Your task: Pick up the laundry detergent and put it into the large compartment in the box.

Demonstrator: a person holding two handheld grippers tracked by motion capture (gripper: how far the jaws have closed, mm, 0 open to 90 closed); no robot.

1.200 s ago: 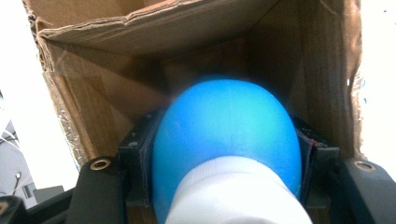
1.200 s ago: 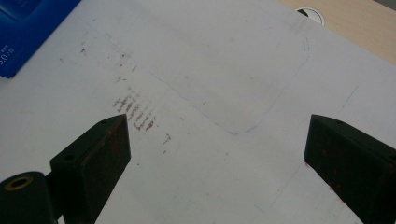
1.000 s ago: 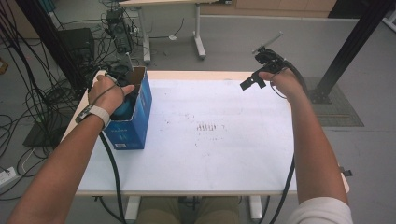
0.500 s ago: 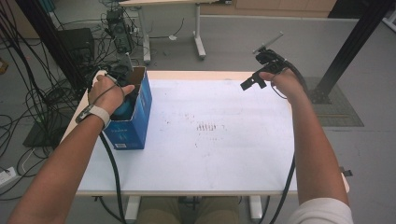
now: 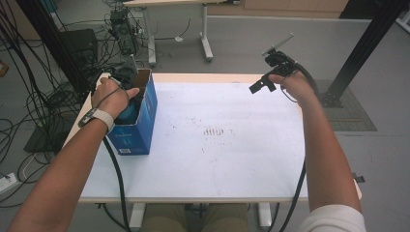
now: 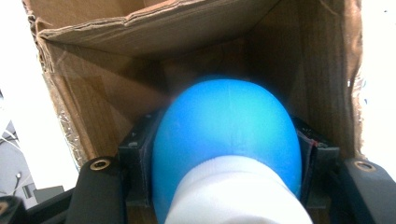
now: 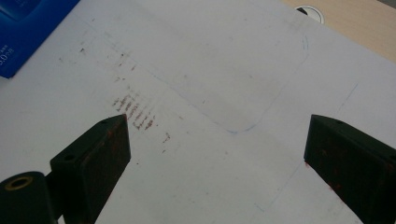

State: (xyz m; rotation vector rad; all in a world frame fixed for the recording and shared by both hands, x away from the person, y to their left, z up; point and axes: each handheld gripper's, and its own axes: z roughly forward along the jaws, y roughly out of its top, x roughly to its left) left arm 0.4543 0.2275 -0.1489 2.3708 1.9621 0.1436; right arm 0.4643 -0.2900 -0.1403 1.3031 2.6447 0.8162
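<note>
Pinching a blue ball [image 6: 226, 135], left tool [image 6: 219, 158] sits inside the box [image 5: 145, 113] at the worktop's [image 5: 232, 159] left edge. Risks: jaws catch the cardboard wall and tip the box; ball squirts out. Right tool [image 5: 265, 79] spread, idle, far right corner.
</note>
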